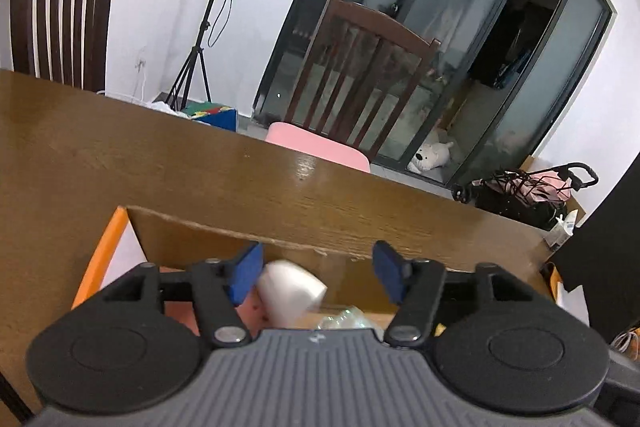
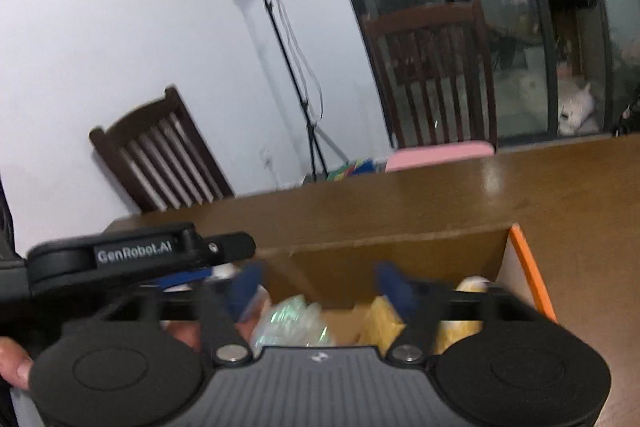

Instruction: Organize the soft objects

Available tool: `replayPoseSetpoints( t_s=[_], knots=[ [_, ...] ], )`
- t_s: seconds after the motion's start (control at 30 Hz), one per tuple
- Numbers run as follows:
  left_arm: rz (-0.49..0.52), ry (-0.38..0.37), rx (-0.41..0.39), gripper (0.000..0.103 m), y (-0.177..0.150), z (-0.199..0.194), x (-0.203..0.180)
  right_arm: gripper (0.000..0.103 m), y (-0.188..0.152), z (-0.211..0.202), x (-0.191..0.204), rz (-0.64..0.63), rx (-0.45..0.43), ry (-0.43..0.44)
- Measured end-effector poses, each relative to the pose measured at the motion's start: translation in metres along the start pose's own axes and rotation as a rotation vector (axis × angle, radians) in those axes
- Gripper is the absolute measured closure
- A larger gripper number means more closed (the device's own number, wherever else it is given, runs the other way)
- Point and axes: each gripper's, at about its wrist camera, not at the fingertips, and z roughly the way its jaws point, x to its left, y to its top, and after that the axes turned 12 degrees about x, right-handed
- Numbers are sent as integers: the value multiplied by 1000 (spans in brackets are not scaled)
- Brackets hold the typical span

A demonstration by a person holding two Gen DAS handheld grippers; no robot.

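An open cardboard box with orange flaps stands on the brown table; it also shows in the right wrist view. My left gripper is open above the box. A blurred white soft object is in the air just below its left pad, apart from the fingers, over a pink item and clear plastic. My right gripper is open and empty over the box, above a crinkly clear bag and yellow sponges. The left gripper's body shows at its left.
Two dark wooden chairs stand behind the table, one with a pink cushion. A tripod stands by the wall. Glass doors, a white plush toy and a stroller are beyond.
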Motion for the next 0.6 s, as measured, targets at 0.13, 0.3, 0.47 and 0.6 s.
replayPoseSetpoints(
  t_s=[0.13, 0.3, 0.47, 0.6],
  knots=[
    [72, 4, -21, 32, -3, -9, -2, 29, 5, -5, 0, -18, -46, -15],
    [97, 39, -18, 31, -6, -30, -6, 29, 10, -26, 0, -31, -42, -40],
    [121, 36, -56, 28, -17, -85, -12, 25, 8, -67, 6, -87, -25, -62],
    [186, 66, -113, 24, -32, -138, -25, 24, -2, -113, 2, -107, -22, -110]
  ],
)
